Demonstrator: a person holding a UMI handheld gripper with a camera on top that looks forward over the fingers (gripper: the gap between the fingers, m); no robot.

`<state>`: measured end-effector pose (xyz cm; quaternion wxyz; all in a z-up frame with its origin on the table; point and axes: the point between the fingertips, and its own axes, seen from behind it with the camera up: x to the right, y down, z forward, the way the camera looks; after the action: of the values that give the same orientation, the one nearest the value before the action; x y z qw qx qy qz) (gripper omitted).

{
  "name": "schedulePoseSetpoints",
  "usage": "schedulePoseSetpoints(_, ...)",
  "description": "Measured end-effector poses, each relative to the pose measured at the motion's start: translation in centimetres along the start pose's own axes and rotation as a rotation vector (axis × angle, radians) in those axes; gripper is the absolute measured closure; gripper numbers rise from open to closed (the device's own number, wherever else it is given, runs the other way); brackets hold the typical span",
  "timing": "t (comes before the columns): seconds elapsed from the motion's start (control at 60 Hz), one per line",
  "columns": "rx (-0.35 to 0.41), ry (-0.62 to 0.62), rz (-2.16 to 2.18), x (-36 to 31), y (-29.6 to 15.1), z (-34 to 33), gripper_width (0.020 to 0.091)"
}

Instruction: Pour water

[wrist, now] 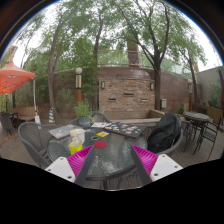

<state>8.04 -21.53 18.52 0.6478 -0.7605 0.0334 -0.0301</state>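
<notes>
Yellow cup (77, 141): it stands on the round glass table, just ahead of the left finger and a little to its outer side. It looks like a pale, see-through container; whether it holds water cannot be told. It is my best guess for the task's thing.
Red thing (100, 144): a small red item lies flat on the glass just beside the cup, toward the middle of the table. What it is cannot be told.
Gripper (108, 160): the fingers are spread wide with nothing between them but bare glass; it has hold of nothing. Held low and level toward the table, it seems set for an approach, not a pour.
Pink pads (145, 160): they face inward across the wide gap, wide enough to take the cup.
Table (120, 155): its near rim curves under the fingers. The middle is open glass, with papers or trays (125, 128) on the far half.
Chairs (35, 142): one wire chair sits close at the cup's side, and a dark chair with a bag (165, 132) opposite. Reaching from the near rim looks the freest line.
Beyond: a brick wall (125, 92), trees and a red umbrella (12, 78), well apart from the work.
</notes>
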Motion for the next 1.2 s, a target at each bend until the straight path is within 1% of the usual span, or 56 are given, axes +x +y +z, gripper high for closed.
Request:
schedulePoseSetpoints(0.183, 0.003, -0.003, -0.017, 0.7, -0.4, -1.0, 0.0294)
schedulePoseSetpoints(0.283, 0.001, 0.004, -0.040, 0.7, -0.2, -1.0, 0.0288)
schedulePoseSetpoints(0.383, -0.008, -0.021, -0.043, -0.4, 0.7, -0.6, 0.0288)
schedulePoseSetpoints(0.5, -0.018, -0.077, -0.023, -3.3, 2.8, 0.6, 0.0289)
schedulePoseSetpoints(0.65, 0.008, -0.212, -0.001, -10.1, 5.5, 3.9, 0.0289)
schedulePoseSetpoints(0.717, 0.020, -0.243, -0.003, -12.7, 6.4, 5.8, 0.0286)
schedulePoseSetpoints(0.8, 0.027, -0.191, -0.023, -14.1, 7.3, 9.1, 0.0308)
schedulePoseSetpoints(0.933, 0.037, -0.089, -0.064, -16.0, 8.4, 14.0, 0.0308)
schedulePoseSetpoints(1.033, 0.051, -0.019, -0.068, -16.0, 8.1, 16.5, 0.0320)
schedulePoseSetpoints(1.15, 0.081, -0.003, -0.047, -16.9, 7.0, 18.8, 0.0329)
schedulePoseSetpoints(1.183, 0.094, -0.001, -0.045, -17.2, 6.6, 19.4, 0.0352)
schedulePoseSetpoints(1.2, 0.091, -0.001, -0.044, -17.3, 6.7, 19.7, 0.0384)
